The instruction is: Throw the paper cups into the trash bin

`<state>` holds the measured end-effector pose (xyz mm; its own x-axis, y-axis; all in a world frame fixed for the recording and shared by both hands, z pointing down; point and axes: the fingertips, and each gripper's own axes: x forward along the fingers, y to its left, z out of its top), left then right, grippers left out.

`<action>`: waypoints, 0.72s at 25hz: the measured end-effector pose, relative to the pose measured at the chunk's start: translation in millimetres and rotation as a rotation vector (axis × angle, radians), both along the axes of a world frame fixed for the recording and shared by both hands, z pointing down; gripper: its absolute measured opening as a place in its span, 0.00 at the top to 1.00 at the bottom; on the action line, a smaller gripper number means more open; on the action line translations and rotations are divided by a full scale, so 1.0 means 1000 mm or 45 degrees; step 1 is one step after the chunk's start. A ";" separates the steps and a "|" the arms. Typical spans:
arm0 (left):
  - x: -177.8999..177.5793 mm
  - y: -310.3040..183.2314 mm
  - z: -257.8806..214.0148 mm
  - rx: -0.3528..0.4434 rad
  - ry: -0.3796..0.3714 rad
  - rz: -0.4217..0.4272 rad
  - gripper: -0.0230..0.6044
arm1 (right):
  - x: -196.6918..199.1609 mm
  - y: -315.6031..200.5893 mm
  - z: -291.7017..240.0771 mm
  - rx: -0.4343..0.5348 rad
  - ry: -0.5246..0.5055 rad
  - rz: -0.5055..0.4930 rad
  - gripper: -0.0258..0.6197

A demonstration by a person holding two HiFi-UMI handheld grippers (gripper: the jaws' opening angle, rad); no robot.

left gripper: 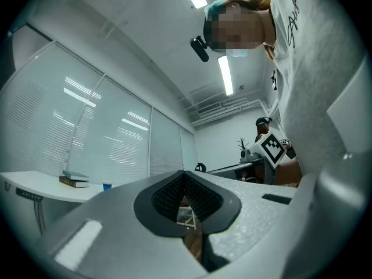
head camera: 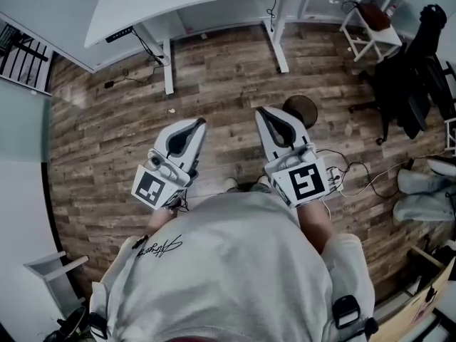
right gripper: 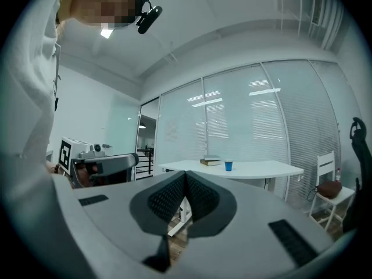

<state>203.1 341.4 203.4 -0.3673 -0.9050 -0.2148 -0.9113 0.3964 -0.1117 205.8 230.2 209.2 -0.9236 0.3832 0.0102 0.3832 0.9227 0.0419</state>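
Observation:
A small blue paper cup (right gripper: 228,165) stands on the white desk (right gripper: 256,169) beside a stack of books (right gripper: 210,161), well ahead of me; the same cup (left gripper: 106,186) shows in the left gripper view. I hold both grippers level in front of my body, above the wooden floor. My left gripper (head camera: 199,123) is shut with nothing between its pads (left gripper: 174,193). My right gripper (head camera: 261,112) is shut and empty too (right gripper: 185,179). A dark round thing (head camera: 302,108) sits on the floor just beyond the right gripper, partly hidden by it.
A white chair (head camera: 370,13) and a black chair draped with dark clothes (head camera: 413,84) stand at the right. Cables (head camera: 360,171) trail over the floor near my right side. The desk's legs (head camera: 168,66) stand ahead. A cardboard box (head camera: 420,305) sits at the lower right.

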 end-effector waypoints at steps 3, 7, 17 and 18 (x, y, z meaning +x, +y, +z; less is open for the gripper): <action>-0.001 0.009 0.000 0.005 0.003 0.007 0.96 | 0.001 0.005 -0.002 -0.026 -0.014 0.009 0.95; -0.002 0.024 0.001 0.002 -0.002 0.023 0.96 | 0.002 0.014 -0.001 -0.050 -0.037 0.032 0.95; -0.007 0.053 0.013 0.002 0.016 0.063 0.96 | 0.006 0.044 0.006 -0.063 -0.019 0.074 0.95; -0.006 0.052 0.014 0.007 0.020 0.068 0.96 | 0.006 0.042 0.006 -0.061 -0.017 0.079 0.95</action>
